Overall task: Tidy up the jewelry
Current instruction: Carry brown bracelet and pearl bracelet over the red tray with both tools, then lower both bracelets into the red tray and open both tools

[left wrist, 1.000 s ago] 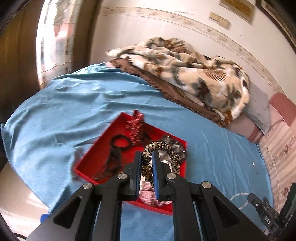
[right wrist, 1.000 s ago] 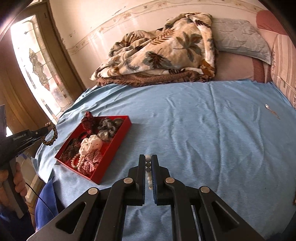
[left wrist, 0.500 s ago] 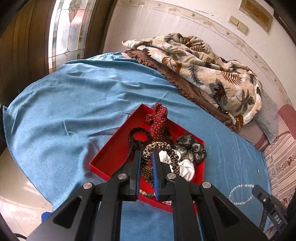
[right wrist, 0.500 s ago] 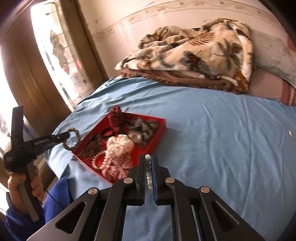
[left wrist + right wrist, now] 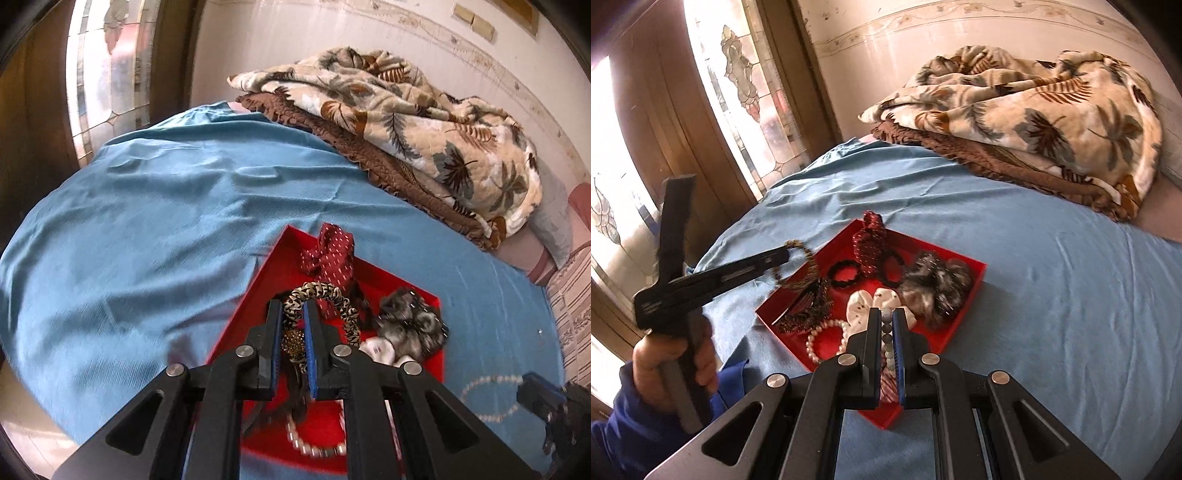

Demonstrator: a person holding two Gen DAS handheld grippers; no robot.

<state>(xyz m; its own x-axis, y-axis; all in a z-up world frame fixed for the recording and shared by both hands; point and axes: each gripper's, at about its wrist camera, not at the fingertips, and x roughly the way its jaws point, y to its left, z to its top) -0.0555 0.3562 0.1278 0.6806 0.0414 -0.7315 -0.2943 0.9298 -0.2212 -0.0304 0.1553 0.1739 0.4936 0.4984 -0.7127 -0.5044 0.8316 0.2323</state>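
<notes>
Left wrist view: my left gripper pinches a leopard-print band above the crowded red tray; my right gripper clamps a bead strand.

A leaf-print quilt lies bunched on the blue bedsheet, near a stained-glass window.

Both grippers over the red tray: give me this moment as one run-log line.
left gripper: shut on leopard-print scrunchie | right gripper: shut on bead necklace | red tray: on blue sheet
</notes>
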